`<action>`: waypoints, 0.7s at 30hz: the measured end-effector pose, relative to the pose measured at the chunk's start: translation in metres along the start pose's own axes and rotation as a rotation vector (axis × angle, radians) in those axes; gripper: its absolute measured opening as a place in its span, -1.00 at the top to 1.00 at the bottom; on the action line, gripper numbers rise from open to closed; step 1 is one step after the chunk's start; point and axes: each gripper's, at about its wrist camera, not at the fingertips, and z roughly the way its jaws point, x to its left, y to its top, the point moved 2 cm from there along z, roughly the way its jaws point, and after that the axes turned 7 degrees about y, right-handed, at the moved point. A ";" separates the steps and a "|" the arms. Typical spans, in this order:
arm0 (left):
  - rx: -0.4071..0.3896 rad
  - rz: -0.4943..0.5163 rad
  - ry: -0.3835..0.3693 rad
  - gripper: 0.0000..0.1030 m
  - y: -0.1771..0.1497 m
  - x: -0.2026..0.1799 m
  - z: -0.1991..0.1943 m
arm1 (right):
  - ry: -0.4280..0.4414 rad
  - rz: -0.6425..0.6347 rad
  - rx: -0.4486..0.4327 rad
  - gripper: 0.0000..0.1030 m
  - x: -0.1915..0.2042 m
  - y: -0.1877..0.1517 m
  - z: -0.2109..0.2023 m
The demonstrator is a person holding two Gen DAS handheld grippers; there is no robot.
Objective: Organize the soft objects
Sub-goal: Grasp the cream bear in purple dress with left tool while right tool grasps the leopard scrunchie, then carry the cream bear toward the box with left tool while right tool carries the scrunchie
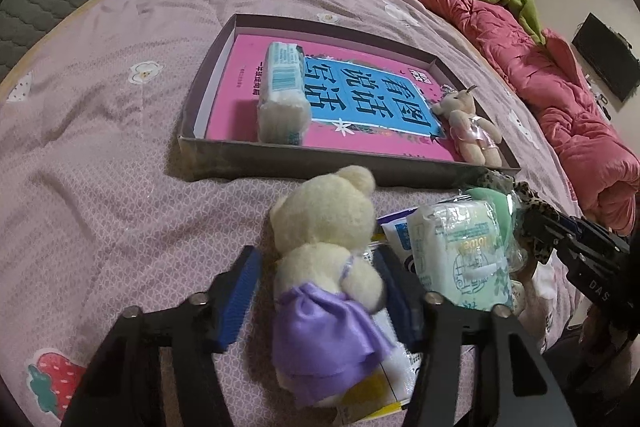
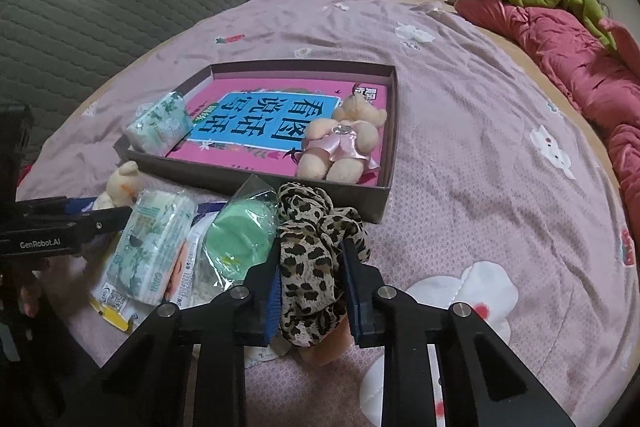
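Step in hand, as judged: pick-up of two loose items for transfer into the box (image 1: 224,163).

Left hand-held gripper (image 1: 316,291): jaws spread around the cream bear in the purple skirt (image 1: 324,251). Left pad is seen apart from the bear; right-pad contact cannot be told. Read as open, not yet clamped. The bear lies on the bed (image 1: 100,131), at 6 o'clock from the box in the left wrist view.

Right hand-held gripper (image 2: 310,287): pads are pressed into the leopard-print scrunchie (image 2: 316,247) from both sides, so it is taken as gripped. The scrunchie sits just outside the box's near wall.

Box contents:
- pink and blue book (image 1: 360,99) lying flat as the floor layer
- tissue pack (image 1: 282,91) at the 9 o'clock side, left wrist view
- small bear in a pink skirt (image 1: 468,127) at the 4 o'clock corner

Outside the box, between the two grippers on the bed: a second tissue pack (image 2: 154,247), a green puff in a clear bag (image 2: 242,239), and flat wrappers underneath.

Next move, as judged: left jaws to be closed on the bear's body, both items lifted over the near wall and set on free book area between the pack and the pink bear. The bagged puff touches the scrunchie and could be dragged along.
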 end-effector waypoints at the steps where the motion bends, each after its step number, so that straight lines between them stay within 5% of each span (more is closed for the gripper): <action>1: -0.005 0.000 0.001 0.10 0.000 0.000 -0.001 | 0.000 0.002 -0.006 0.55 0.000 0.001 -0.001; 21: -0.175 0.004 -0.035 0.22 0.012 0.000 -0.038 | 0.039 -0.034 -0.144 0.58 0.012 0.015 -0.029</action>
